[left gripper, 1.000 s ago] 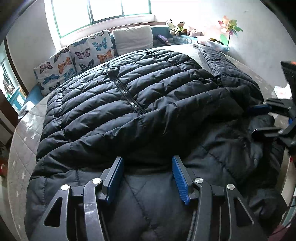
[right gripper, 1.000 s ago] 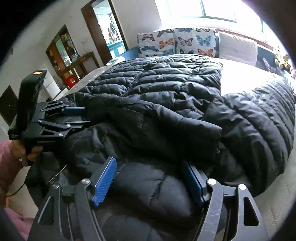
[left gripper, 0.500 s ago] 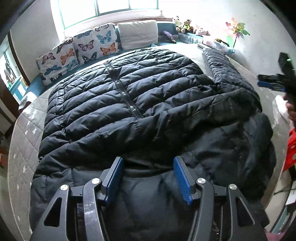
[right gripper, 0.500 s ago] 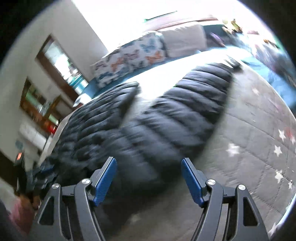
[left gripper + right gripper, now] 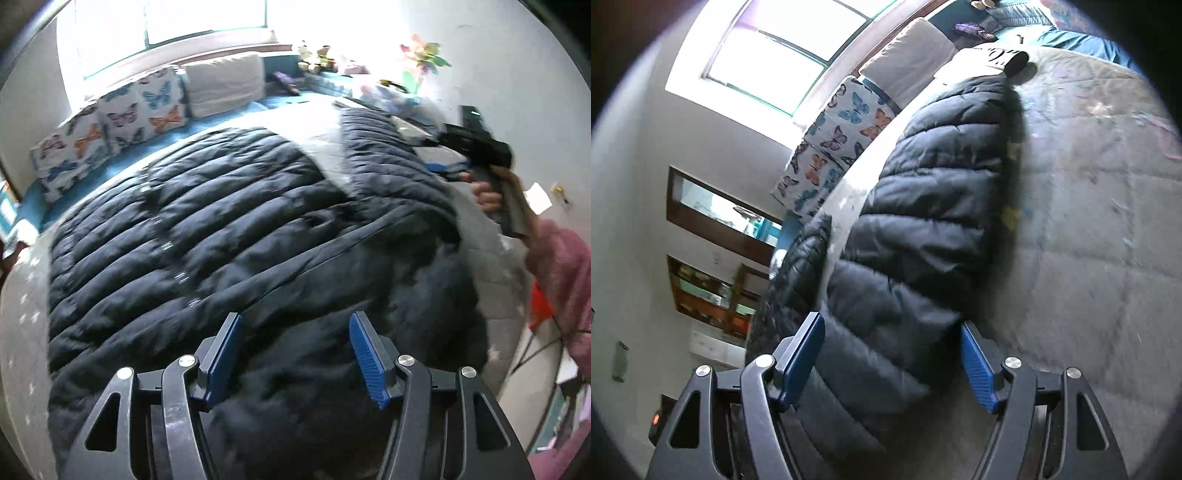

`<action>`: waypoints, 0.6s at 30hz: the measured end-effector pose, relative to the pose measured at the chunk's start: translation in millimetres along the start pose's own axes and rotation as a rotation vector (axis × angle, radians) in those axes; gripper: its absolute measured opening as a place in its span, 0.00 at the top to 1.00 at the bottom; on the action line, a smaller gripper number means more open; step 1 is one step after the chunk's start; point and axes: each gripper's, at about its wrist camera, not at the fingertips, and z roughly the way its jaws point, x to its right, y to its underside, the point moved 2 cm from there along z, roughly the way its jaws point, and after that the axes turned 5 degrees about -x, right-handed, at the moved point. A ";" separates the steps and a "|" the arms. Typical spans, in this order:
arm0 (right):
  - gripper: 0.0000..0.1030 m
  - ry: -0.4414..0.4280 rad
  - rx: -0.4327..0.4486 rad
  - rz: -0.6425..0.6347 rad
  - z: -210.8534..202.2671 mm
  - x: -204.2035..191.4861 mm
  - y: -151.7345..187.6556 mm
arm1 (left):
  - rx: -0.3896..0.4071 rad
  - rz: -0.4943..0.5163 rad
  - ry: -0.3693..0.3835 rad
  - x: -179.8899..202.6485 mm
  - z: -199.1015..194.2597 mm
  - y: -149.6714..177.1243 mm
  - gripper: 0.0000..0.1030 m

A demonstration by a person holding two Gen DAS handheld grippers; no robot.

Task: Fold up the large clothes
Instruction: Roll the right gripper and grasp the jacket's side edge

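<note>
A black quilted puffer jacket (image 5: 229,229) lies spread on the bed, zip up, with its near hem folded over. My left gripper (image 5: 293,354) hovers above that folded hem. Its jaws are opening and its blue pads touch nothing. The jacket's right sleeve (image 5: 384,147) stretches away along the bed's right side. In the left wrist view a hand holds my right gripper (image 5: 434,155) beside that sleeve. In the tilted right wrist view the sleeve (image 5: 923,206) runs away under the gap of my right gripper (image 5: 892,362). That gripper is open and its pads do not press the sleeve.
Grey star-print bedding (image 5: 22,302) shows around the jacket. Butterfly pillows (image 5: 110,125) and a white pillow (image 5: 225,85) line the far edge under the window. Soft toys (image 5: 317,59) and a pinwheel (image 5: 424,55) stand at the back right. A pink sleeve (image 5: 561,277) is at the right.
My left gripper has lifted and drawn back off the folded hem, its jaws a little wider. My right gripper has swung from the jacket's near corner to the sleeve and rolled over.
</note>
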 end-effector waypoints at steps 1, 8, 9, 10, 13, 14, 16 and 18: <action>0.24 0.001 0.002 -0.006 1.9 -0.1 -4.0 | -0.005 0.010 0.014 4.9 3.2 -6.1 0.38; 0.54 -0.018 -0.001 0.001 15.9 1.1 -21.5 | -0.021 0.029 0.084 27.3 29.5 -33.4 0.38; 0.64 -0.018 -0.001 0.014 14.7 4.1 -20.5 | -0.025 0.025 0.086 30.2 33.0 -36.4 0.38; 0.68 -0.027 0.004 0.024 13.6 4.9 -19.7 | -0.031 0.021 0.095 33.7 36.3 -39.7 0.38; 0.81 -0.039 0.036 0.014 0.6 -1.2 -16.6 | -0.018 0.024 0.108 39.1 39.7 -43.4 0.38; 0.84 -0.039 0.055 -0.003 -8.1 -7.8 -15.9 | -0.012 0.026 0.117 41.6 39.1 -43.6 0.39; 0.86 -0.030 0.084 -0.040 -20.5 -22.1 -16.3 | 0.002 0.037 0.134 47.4 36.6 -43.5 0.39; 0.87 -0.027 0.107 -0.072 -29.2 -37.5 -18.2 | 0.015 0.050 0.153 52.5 36.0 -45.2 0.39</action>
